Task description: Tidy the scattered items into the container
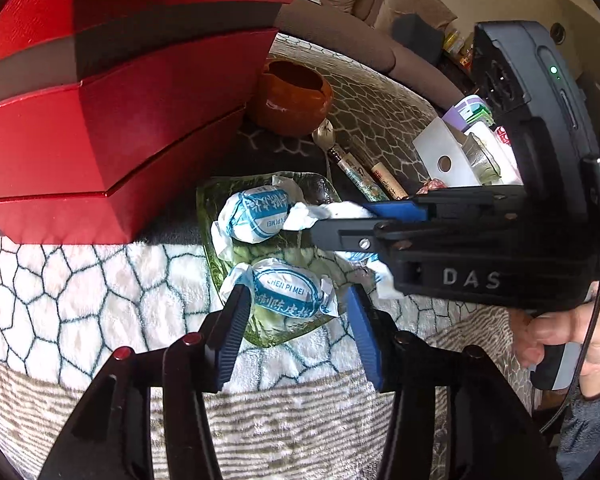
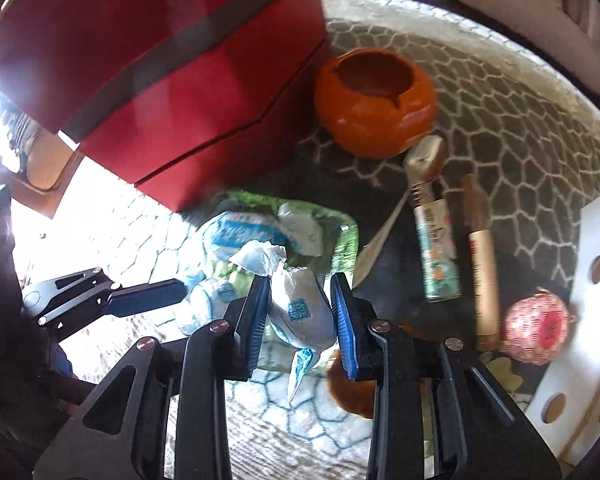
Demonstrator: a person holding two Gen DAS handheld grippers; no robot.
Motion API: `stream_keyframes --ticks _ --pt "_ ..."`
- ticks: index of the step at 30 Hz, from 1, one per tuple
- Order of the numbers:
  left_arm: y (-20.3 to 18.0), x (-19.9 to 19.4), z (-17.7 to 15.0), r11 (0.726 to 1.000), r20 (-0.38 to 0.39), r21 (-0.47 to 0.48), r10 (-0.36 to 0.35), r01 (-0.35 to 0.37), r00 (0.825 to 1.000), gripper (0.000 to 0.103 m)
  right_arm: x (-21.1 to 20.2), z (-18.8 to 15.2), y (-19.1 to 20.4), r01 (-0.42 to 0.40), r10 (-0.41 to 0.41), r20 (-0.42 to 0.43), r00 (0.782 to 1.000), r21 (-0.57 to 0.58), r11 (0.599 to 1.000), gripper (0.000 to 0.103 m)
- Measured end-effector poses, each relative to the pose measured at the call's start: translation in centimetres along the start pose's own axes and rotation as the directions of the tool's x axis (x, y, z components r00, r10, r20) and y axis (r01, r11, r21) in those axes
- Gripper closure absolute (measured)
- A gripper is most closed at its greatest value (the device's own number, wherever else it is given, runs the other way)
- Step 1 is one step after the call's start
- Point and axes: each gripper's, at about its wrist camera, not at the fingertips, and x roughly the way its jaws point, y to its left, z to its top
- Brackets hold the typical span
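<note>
Sweets wrapped in white and blue paper are going into the green glass dish (image 1: 324,190), which sits mid-surface on the patterned cloth. The left tool (image 1: 296,320) stands half open astride one sweet (image 1: 288,286) lying in the dish, its pads apparently clear of it. The right tool (image 2: 302,320) has a second sweet (image 2: 300,312) between narrow jaws above the dish; whether the pads press it I cannot tell. Best to let go low over the dish and lift straight up. A red box (image 1: 112,132) crowds the far side; an orange ashtray (image 2: 374,100), a spoon (image 2: 384,232) and a lighter (image 2: 436,248) lie nearby.
</note>
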Motion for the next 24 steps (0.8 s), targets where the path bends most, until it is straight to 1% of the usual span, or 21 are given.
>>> stream_keyframes --ticks 3,5,7,9,10,11,12,13,15,18,20,22,24 --pt "-0.6 0.6 -0.1 0.999 0.004 0.029 0.029 -0.029 1.0 0.05 -1.2 -0.3 -3.6 0.023 -0.025 0.021 0.999 0.1 0.995 0.074" --pt "-1.2 1.1 -0.3 0.997 0.007 0.06 0.058 -0.058 0.998 0.05 -1.3 -0.5 -5.7 0.045 -0.047 0.017 0.999 0.14 0.989 0.073" --pt "-1.9 2.0 -0.4 0.992 0.013 0.093 0.084 -0.084 0.996 0.05 -0.4 -1.4 -6.5 0.067 -0.066 -0.007 0.998 0.158 0.985 0.073" --pt "-2.3 2.3 -0.6 0.987 0.023 0.121 0.1 -0.102 0.995 0.05 0.1 -2.1 -7.2 0.067 -0.065 -0.016 0.998 0.18 0.981 0.07" --pt "-2.4 2.4 -0.7 0.985 0.03 0.13 0.109 -0.112 0.994 0.052 -0.1 -2.4 -7.3 0.059 -0.059 -0.003 0.998 0.194 0.979 0.068" --pt "-2.3 2.4 -0.7 0.984 0.037 0.133 0.116 -0.12 0.993 0.06 -0.6 -2.6 -7.4 0.044 -0.049 0.017 0.999 0.211 0.976 0.065" --pt "-2.1 2.3 -0.6 0.986 0.039 0.123 0.11 -0.114 0.993 0.062 -1.2 -2.7 -7.5 0.032 -0.042 0.039 0.998 0.23 0.973 0.058" --pt "-1.7 2.2 -0.6 0.99 0.041 0.101 0.093 -0.097 0.995 0.063 -1.8 -2.7 -7.5 0.027 -0.043 0.058 0.997 0.242 0.97 0.053" --pt "-0.7 1.9 -0.4 0.997 0.045 0.052 0.059 -0.061 0.997 0.064 -2.7 -2.2 -7.4 0.022 -0.047 0.1 0.994 0.242 0.97 0.053" --pt "0.4 1.5 0.0 1.0 0.043 -0.016 0.009 -0.008 0.999 0.064 -3.1 -0.4 -6.4 0.0 -0.029 0.132 0.991 0.21 0.978 0.053" --pt "0.8 0.7 0.3 0.999 0.05 -0.044 -0.022 0.025 0.998 0.064 -3.0 0.5 -4.9 -0.024 0.0 0.135 0.991 0.175 0.984 0.053" --pt "0.6 -0.6 0.4 0.996 0.056 -0.052 -0.063 0.066 0.996 0.064 -2.2 1.3 -3.1 -0.051 0.035 0.122 0.992 0.129 0.99 0.053" --pt "0.0 -2.2 0.0 0.993 0.061 -0.039 -0.106 0.109 0.992 0.064 -0.4 2.4 -1.2 -0.055 0.05 0.078 0.996 0.071 0.996 0.053"
